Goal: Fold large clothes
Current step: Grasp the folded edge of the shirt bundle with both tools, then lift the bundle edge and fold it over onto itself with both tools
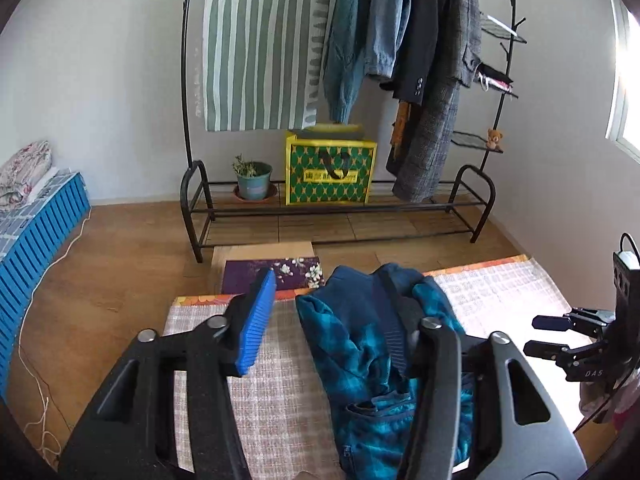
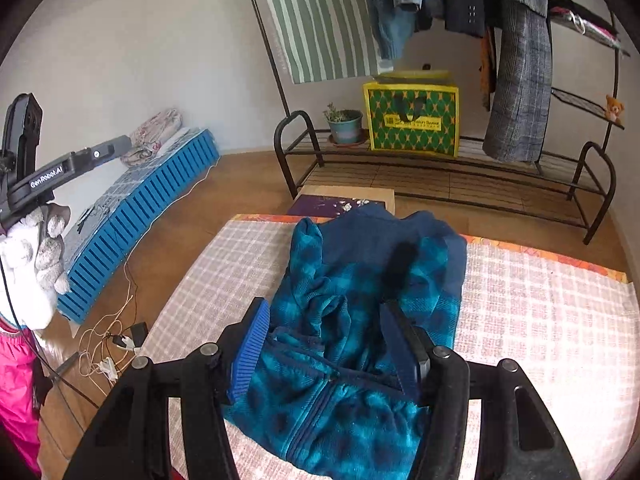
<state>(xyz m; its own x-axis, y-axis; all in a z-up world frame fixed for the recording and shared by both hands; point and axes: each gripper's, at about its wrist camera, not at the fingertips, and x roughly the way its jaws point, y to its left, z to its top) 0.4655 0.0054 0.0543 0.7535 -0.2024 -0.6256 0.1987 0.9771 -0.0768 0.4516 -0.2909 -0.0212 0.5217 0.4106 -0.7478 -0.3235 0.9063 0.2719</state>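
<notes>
A blue-and-teal plaid fleece jacket lies folded into a narrow bundle on a checked cloth-covered surface; it also shows in the right wrist view. My left gripper is open above the jacket's left side, holding nothing. My right gripper is open above the jacket's near part, its fingers either side of the zip, holding nothing. The right gripper also shows at the far right of the left wrist view, and the left gripper's side at the left of the right wrist view.
A black clothes rack with hanging coats, a striped cloth, a yellow-green bag and a potted plant stands behind. A blue mattress lies left. Cables trail on the wooden floor. A purple floral mat lies beyond the surface.
</notes>
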